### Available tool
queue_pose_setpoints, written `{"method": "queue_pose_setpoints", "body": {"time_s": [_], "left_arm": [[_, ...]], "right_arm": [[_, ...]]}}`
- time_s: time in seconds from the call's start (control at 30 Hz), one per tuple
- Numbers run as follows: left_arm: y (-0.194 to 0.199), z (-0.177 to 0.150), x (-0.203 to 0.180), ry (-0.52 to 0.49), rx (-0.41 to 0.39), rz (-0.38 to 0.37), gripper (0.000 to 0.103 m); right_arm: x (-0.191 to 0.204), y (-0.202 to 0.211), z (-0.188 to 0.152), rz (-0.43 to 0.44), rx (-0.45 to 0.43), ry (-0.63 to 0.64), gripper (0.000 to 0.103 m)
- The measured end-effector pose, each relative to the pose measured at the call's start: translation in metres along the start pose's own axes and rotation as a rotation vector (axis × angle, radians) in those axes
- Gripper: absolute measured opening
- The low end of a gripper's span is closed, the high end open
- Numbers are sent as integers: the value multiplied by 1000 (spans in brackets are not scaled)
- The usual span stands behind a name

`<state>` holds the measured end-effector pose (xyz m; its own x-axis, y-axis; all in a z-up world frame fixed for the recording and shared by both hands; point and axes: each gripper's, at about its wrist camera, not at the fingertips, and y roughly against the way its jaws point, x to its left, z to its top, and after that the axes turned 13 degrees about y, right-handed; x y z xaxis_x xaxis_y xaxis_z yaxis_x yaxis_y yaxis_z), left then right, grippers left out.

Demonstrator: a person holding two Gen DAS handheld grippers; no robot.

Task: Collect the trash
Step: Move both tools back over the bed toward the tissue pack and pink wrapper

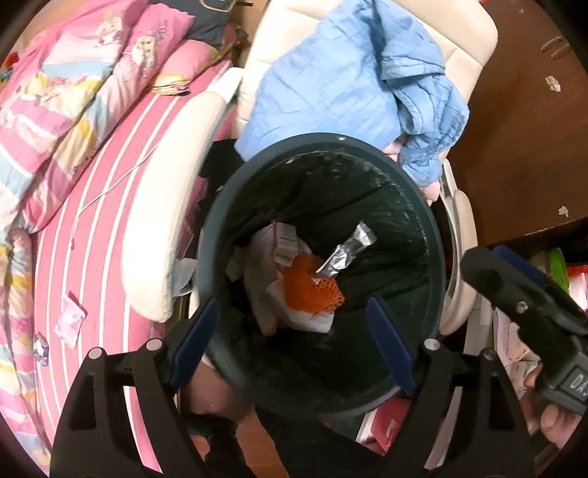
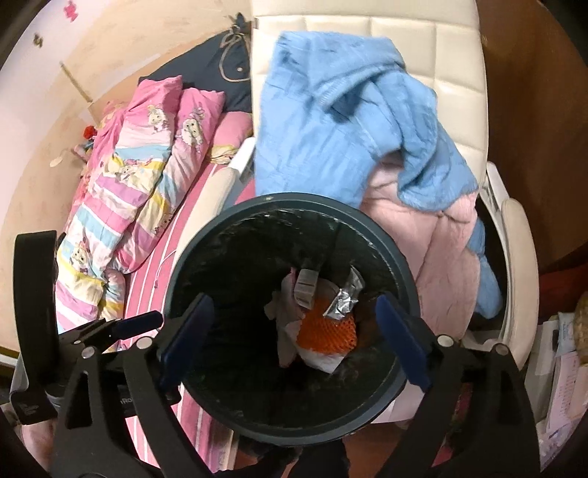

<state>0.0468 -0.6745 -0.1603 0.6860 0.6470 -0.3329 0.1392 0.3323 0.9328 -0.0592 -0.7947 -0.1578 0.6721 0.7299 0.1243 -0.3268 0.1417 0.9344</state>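
Observation:
A round dark bin (image 1: 433,235) (image 2: 404,264) with a black liner stands below both grippers. At its bottom lie an orange foam net (image 1: 312,286) (image 2: 330,327), a silver foil wrapper (image 1: 349,250) (image 2: 347,294) and crumpled white paper (image 1: 264,272) (image 2: 294,331). My left gripper (image 1: 294,342) hangs over the bin mouth, open, with nothing between its blue pads (image 1: 389,345). My right gripper (image 2: 294,338) is also over the bin, open and empty. In the left wrist view the right gripper's black body (image 1: 533,316) shows at the right edge.
A cream chair (image 2: 404,33) behind the bin carries a light blue jacket (image 1: 341,84) (image 2: 330,128) and a pink quilted one (image 2: 433,250). A bed with a pink striped sheet (image 1: 110,206) and a cartoon quilt (image 2: 136,176) lies left. A small pink packet (image 1: 70,320) rests on the sheet. Brown furniture (image 1: 522,128) stands right.

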Motion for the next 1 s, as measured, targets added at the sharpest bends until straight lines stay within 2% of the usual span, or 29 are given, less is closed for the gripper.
{"method": "queue_pose_setpoints", "body": {"time_s": [0.2,0.47,0.77,0.83,0.93,1.0], "left_arm": [[30,-16,37,22,-37,2,82],[74,-49,102,57,-74,10,82],[134,-96,217,168,-154,68,82],[145,-110,249,212,-153,46,82],[161,-130,284,252,-189,118,82],[171,-143,310,286,-205,85,82]], "right_arm": [[44,12,-7,-10,-16,40,94],[134,28,-30,32,-23,113,94],[266,41,-63,98,-31,263,94],[298,44,-72,109,-33,305,94],[337,48,-86,117,-33,352,94],[357,47,-95,120,-33,377,94]]}}
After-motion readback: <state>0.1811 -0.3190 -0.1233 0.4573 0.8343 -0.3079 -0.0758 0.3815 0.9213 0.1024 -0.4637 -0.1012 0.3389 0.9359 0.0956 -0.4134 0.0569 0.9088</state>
